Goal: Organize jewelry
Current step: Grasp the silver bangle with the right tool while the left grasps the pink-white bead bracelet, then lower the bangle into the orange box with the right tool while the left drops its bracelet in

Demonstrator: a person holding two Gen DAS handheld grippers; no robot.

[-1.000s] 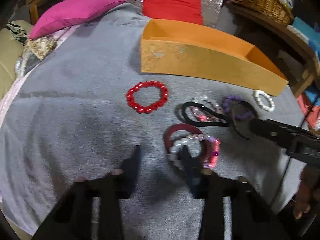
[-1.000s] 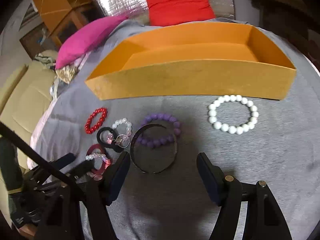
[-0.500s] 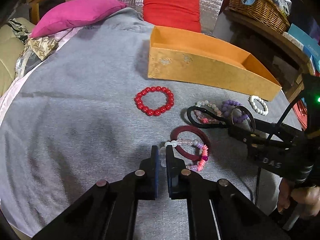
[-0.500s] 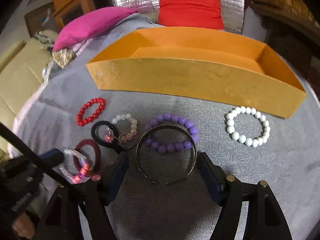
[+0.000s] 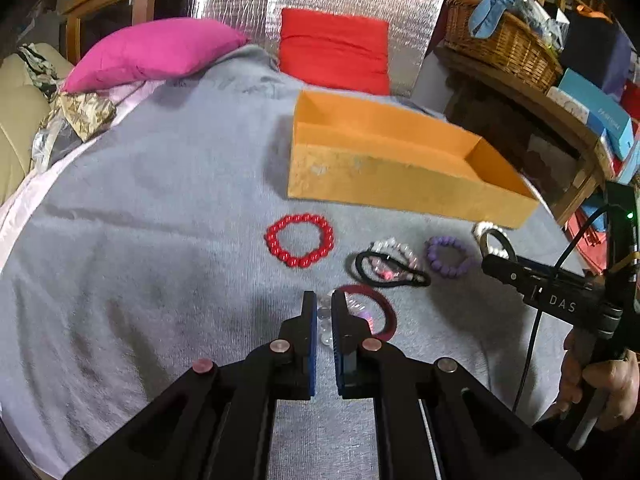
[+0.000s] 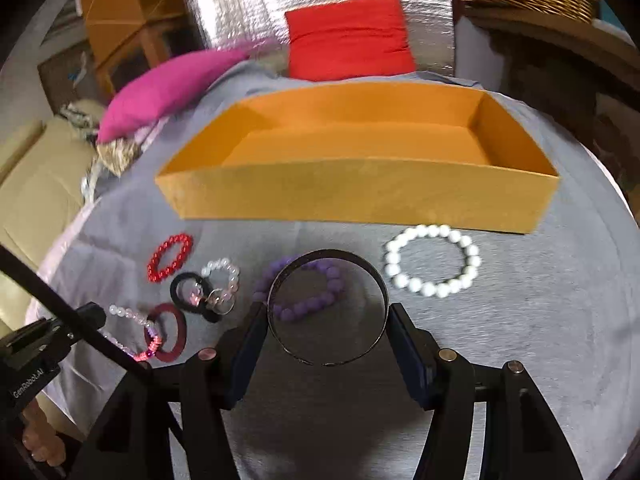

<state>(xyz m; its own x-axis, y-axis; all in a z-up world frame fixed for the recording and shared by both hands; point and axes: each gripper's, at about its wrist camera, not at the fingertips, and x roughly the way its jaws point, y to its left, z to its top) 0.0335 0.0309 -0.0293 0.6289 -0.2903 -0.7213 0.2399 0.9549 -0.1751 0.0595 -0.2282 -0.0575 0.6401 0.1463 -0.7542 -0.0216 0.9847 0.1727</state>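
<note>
My left gripper (image 5: 324,308) is shut on a clear and pink bead bracelet (image 5: 325,322), whose loose end trails over a dark red ring (image 5: 384,304). It also shows in the right wrist view (image 6: 132,320). My right gripper (image 6: 328,316) is shut on a thin black metal bangle (image 6: 328,256) and holds it above the grey cloth, over a purple bead bracelet (image 6: 332,280). The open orange box (image 6: 360,196) stands behind. A white bead bracelet (image 6: 432,260), a red bead bracelet (image 5: 300,240) and a black ring with pale beads (image 5: 384,266) lie on the cloth.
A pink cushion (image 5: 156,52) and a red cushion (image 5: 334,50) lie at the back of the grey cloth (image 5: 140,240). A wicker basket (image 5: 500,44) and boxes stand on a wooden shelf at the right. A beige sofa (image 6: 36,184) is at the left.
My left gripper closed on the clear and pink bracelet and lifted it. My right gripper closed on the black bangle and raised it off the cloth.
</note>
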